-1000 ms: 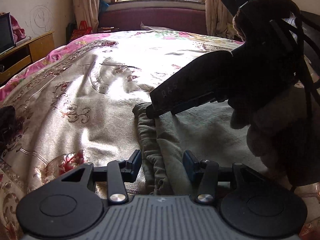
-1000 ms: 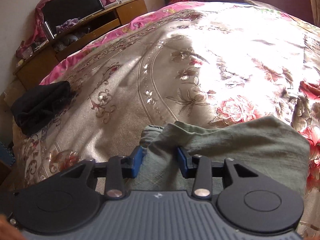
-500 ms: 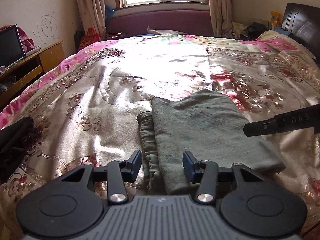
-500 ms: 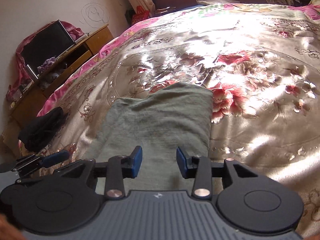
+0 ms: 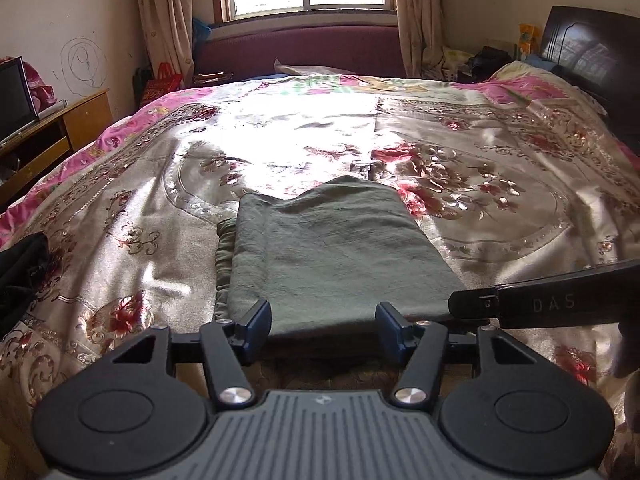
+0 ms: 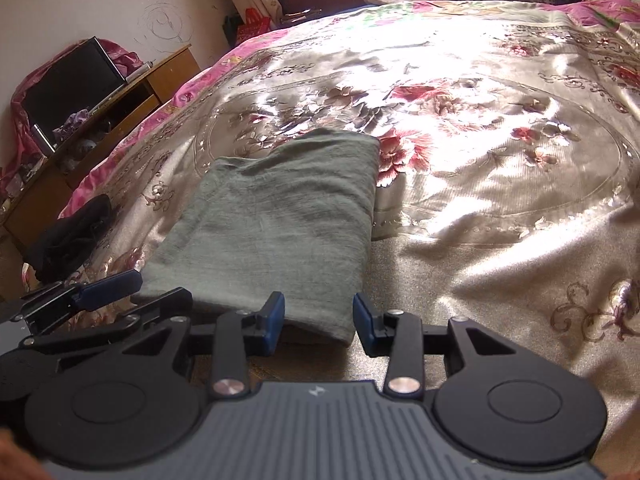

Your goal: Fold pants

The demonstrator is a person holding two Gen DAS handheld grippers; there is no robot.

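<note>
While folded pants [image 5: 336,248] lie free | left hand-held gripper [image 5: 324,322] opening, empty | right hand-held gripper [image 6: 319,322] apart, empty

Both grippers have been drawn back toward 6 o'clock off the folded green pants [image 5: 332,256]; the left gripper [image 5: 324,322] is opening.

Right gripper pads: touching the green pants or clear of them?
Apart. In the right wrist view the right gripper has open jaws, and both blue pads sit short of the folded green pants, with nothing pinched between them.
</note>
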